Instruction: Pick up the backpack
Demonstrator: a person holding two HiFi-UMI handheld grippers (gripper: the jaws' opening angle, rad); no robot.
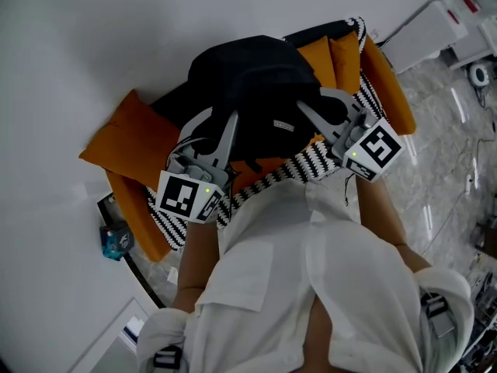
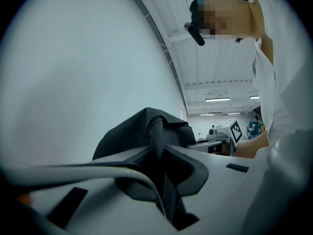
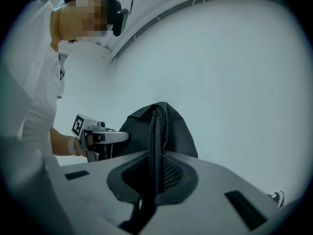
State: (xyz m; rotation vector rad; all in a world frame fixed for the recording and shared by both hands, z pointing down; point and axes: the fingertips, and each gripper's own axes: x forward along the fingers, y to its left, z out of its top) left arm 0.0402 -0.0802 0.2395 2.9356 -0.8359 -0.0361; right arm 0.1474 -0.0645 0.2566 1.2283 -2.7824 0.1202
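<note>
The black backpack (image 1: 252, 92) hangs in front of me, over an orange armchair (image 1: 128, 142). My left gripper (image 1: 231, 123) is shut on a black strap (image 2: 157, 136) at the pack's left side. My right gripper (image 1: 309, 115) is shut on a padded mesh strap (image 3: 155, 146) at its right side. In the left gripper view the pack's dark body (image 2: 132, 131) bulges just beyond the jaws, and the right gripper (image 2: 230, 131) shows further off. In the right gripper view the pack (image 3: 178, 129) rises behind the jaws, with the left gripper (image 3: 100, 137) to its left.
A black-and-white striped throw (image 1: 291, 169) lies over the chair's front edge. Orange cushions (image 1: 342, 57) sit behind the pack. A white wall stands close behind the chair. A small blue object (image 1: 116, 241) sits low at the left, and white equipment (image 1: 435, 26) at the upper right.
</note>
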